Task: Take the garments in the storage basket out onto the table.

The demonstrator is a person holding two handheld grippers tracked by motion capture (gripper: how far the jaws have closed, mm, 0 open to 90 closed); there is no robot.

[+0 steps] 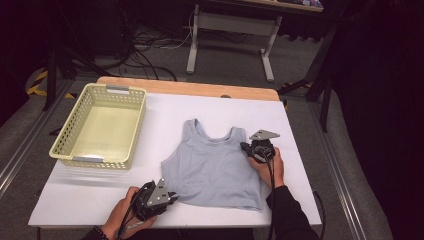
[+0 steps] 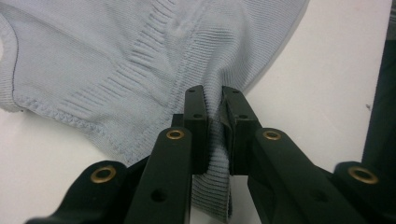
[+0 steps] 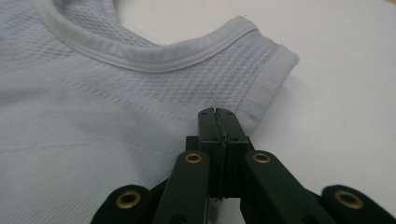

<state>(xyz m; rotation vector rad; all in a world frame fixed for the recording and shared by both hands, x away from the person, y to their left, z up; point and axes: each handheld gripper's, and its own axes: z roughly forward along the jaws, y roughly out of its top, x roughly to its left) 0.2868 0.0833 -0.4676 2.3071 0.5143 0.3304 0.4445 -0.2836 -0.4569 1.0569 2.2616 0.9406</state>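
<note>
Presently catalogued: one pale blue-grey knitted tank top (image 1: 212,165), lying flat on the white table (image 1: 90,192), neckline toward the far edge, hem toward the person. It sits right of centre on the table, well apart from the basket.

Left gripper (image 2: 214,100): held in the person's left hand (image 1: 122,212) at the near edge, at the top's lower left hem corner. Its jaws are pressed onto a gathered fold of ribbed hem, which bunches between the pads and hangs out below them. Ribbing radiates from the pinch in creases across the cloth. In the high view, the same gripper (image 1: 172,197) carries a grey three-cornered plate.

Right gripper (image 3: 218,112): held in the right hand (image 1: 267,167), at the shoulder strap on the top's right side. Jaws pressed fully together; the tips rest at the strap's edge beside the armhole binding, and whether cloth is caught between them cannot be told. In the high view, the same gripper (image 1: 247,147) also bears a grey plate.

Pale yellow perforated plastic basket (image 1: 125,150): stands at the table's far left, with grey handle grips on two rims.

Wooden strip (image 1: 200,89): runs along the table's far edge.
</note>
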